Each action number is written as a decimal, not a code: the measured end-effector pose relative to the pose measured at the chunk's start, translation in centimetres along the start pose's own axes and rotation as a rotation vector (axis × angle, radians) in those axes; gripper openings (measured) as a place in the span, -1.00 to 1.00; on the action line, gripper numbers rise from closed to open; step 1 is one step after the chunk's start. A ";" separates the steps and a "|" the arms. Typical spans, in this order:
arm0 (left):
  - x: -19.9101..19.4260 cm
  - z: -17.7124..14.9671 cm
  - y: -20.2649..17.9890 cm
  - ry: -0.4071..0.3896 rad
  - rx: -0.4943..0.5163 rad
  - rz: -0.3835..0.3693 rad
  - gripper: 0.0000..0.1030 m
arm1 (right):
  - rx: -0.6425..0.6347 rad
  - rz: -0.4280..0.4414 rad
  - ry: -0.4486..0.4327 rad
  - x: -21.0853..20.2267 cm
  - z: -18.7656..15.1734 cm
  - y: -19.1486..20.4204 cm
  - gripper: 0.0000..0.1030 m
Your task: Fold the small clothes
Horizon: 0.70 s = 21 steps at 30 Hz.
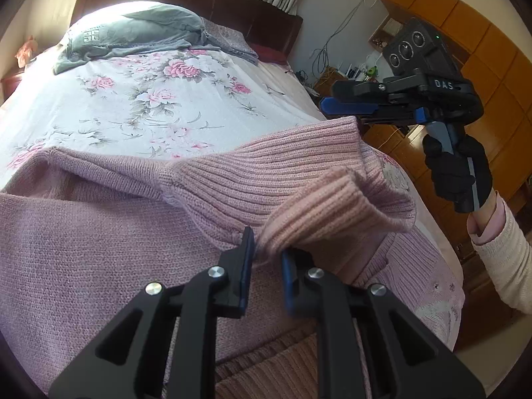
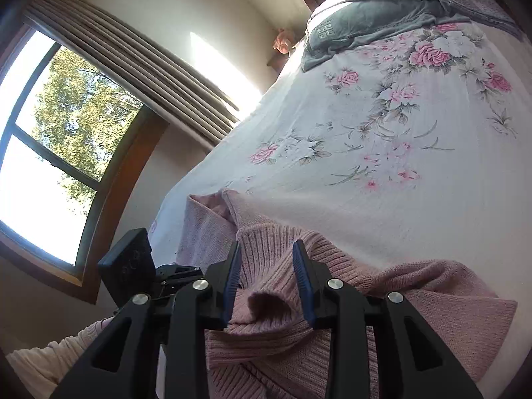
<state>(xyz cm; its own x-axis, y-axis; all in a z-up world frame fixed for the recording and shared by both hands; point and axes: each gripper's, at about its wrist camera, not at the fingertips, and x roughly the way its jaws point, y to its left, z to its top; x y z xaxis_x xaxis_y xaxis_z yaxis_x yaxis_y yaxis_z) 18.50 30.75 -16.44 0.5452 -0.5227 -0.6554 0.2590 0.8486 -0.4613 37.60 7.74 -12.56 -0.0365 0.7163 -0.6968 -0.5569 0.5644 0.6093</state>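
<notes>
A pink sweater lies spread on the flowered bedspread. The left gripper pinches its ribbed cuff; the right gripper hovers above it, jaws apart, holding nothing.

- The white letters "DAS" stand on the black body of the right gripper, seen in the left wrist view at about two o'clock, just below its camera block.
- A white square emblem of geometric strokes is printed on the grey cloth at the head of the bed, at about eleven o'clock there; it cannot be read as letters.
</notes>
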 end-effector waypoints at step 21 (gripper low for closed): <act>2.6 0.3 -1.7 0.092 -0.067 0.099 -0.45 | 0.054 -0.091 0.049 4.3 -8.5 -0.9 -0.39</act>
<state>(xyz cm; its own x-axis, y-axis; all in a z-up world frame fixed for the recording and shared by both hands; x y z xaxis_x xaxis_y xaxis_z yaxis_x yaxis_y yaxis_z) 19.76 27.96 -17.17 0.4896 -0.4444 -0.7502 0.1519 0.8907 -0.4285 30.90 6.85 -19.30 -0.0287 0.6408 -0.7672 -0.5147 0.6484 0.5609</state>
